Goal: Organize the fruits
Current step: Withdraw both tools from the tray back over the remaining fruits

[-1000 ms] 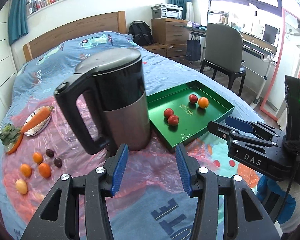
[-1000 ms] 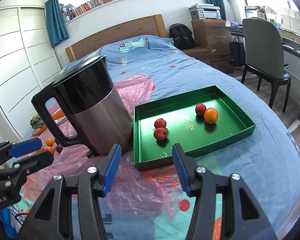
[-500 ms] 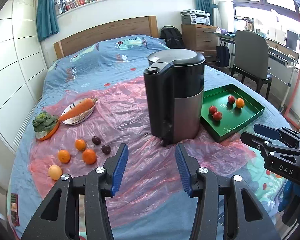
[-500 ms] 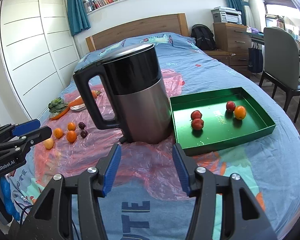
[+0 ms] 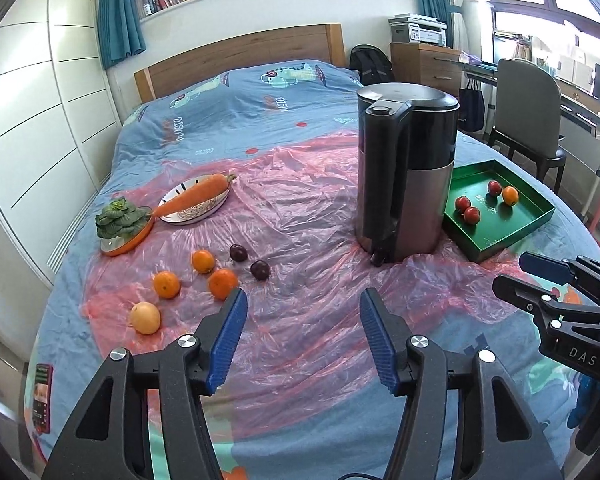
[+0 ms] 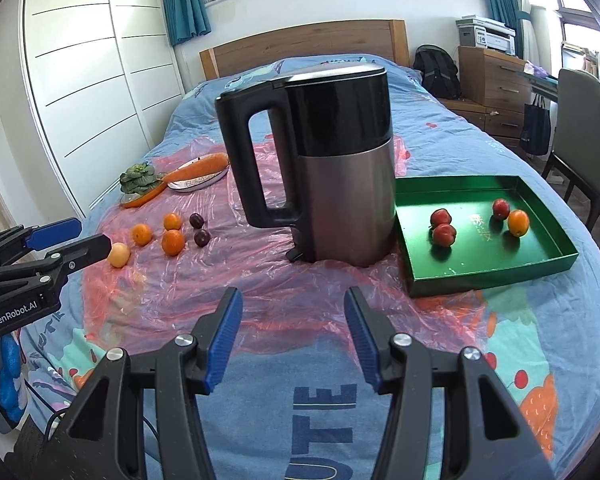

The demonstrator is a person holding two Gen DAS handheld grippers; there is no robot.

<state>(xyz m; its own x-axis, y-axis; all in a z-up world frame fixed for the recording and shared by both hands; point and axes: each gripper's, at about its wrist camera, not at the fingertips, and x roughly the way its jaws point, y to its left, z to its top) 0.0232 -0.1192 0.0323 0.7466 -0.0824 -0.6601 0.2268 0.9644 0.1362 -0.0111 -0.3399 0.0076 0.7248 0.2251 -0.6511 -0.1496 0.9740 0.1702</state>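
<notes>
The left gripper (image 5: 300,336) hovers over the pink plastic sheet (image 5: 300,240) spread on the bed (image 5: 228,112); its fingers (image 5: 228,340) are spread with nothing between them, and they have just been opening. Ahead of the left finger and a little to its left lie the loose fruits: three oranges (image 5: 223,283), the nearest almost at that fingertip, a paler yellow fruit (image 5: 145,317) further left, and two dark plums (image 5: 259,270) just beyond. Further out on that side a carrot (image 5: 198,200) rests on a plate (image 5: 192,216) beside a leafy green vegetable (image 5: 120,222).

Beyond the right finger stands a black and steel kettle (image 5: 406,184), upright, and to its right the green tray (image 5: 512,236) holds three red fruits (image 5: 472,214) and one orange fruit (image 5: 510,195).

The right gripper (image 6: 294,338) also hangs above the bed, its fingers (image 6: 222,340) apart and empty. From its view the kettle stands straight ahead of the gap, the tray lies ahead of and beyond the right finger, and the loose fruits lie well off past the left finger, near the other gripper's tips.
</notes>
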